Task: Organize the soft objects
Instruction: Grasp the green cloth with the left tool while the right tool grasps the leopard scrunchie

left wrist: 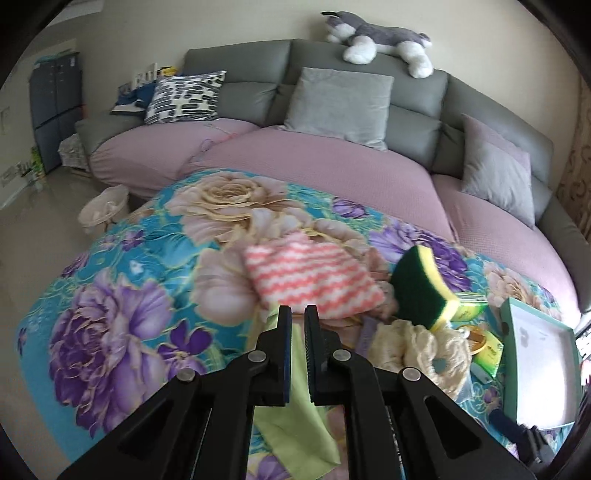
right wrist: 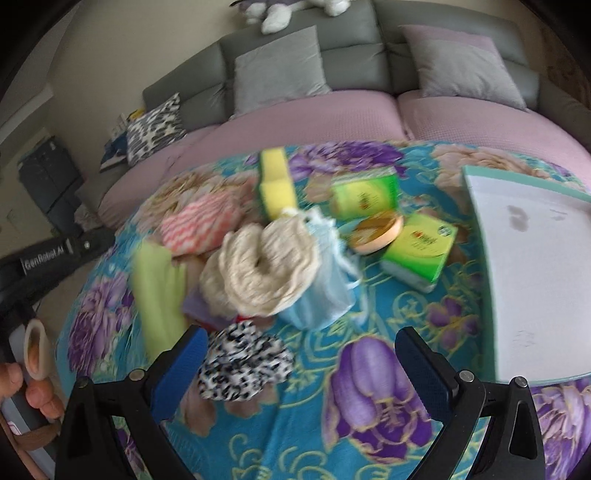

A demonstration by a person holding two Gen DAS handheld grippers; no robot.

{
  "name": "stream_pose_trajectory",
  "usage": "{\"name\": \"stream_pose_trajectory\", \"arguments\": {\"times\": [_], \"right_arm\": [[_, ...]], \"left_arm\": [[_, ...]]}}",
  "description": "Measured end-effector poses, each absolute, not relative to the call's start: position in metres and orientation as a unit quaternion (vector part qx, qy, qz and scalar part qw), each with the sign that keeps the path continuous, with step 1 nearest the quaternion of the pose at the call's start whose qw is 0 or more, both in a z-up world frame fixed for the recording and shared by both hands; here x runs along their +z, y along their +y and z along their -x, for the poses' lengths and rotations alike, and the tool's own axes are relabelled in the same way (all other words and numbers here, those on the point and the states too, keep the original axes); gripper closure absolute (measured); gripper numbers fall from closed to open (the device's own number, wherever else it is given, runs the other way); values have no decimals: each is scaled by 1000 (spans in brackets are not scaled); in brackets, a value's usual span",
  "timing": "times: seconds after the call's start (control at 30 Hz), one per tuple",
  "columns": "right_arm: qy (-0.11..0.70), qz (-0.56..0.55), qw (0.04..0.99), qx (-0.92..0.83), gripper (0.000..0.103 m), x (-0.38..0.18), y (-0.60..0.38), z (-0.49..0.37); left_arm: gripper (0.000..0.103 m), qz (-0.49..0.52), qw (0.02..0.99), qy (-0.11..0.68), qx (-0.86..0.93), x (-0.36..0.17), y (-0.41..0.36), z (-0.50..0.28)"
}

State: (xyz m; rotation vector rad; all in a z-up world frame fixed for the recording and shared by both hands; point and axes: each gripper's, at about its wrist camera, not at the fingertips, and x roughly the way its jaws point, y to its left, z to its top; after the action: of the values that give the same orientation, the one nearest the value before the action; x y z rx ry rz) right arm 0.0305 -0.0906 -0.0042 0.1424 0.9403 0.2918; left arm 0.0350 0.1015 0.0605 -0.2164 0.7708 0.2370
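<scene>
The left gripper (left wrist: 297, 314) pinches the thin lime-green cloth (left wrist: 295, 424), which hangs beneath it; the right gripper (right wrist: 301, 354) gapes, the black-and-white spotted scrunchie (right wrist: 243, 363) between its jaws, unpressed; closing on it seems next.

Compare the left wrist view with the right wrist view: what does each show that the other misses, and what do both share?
Left wrist only: the plush husky's head and a floor basket. Right wrist only: a black-and-white scrunchie, a blue pouch, the open right claw. Both: striped pink cloth, sponge, green cloth, cream yarn, teal tray.
</scene>
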Motion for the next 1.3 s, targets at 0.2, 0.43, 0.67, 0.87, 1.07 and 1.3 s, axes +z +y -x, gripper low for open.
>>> {"name": "stream_pose_trajectory", "arguments": {"times": [0.2,0.43,0.67,0.87,1.07,1.3], "right_arm": [[476,-37,864,161,7,-21,-63,-29],[493,-27,854,163,15,-38,-50,-33],[492,-39,853,169,32,-43,-50,-36],[492,-45,852,173,42,-44,-52,-37],[494,-47,851,174,43,-45,-52,-37],[494,-50,851,174,43,-45,-53,-37]], "left_arm": [[96,102,894,416,132,38,113,-39],[96,124,870,461,127,9,120,-47],[56,119,849,498,128,-13,118,-52],[44,90,833,530,130,-26,109,-56],[33,43,819,556,140,-39,98,-59],[15,41,814,558,155,-45,103,-59]]}}
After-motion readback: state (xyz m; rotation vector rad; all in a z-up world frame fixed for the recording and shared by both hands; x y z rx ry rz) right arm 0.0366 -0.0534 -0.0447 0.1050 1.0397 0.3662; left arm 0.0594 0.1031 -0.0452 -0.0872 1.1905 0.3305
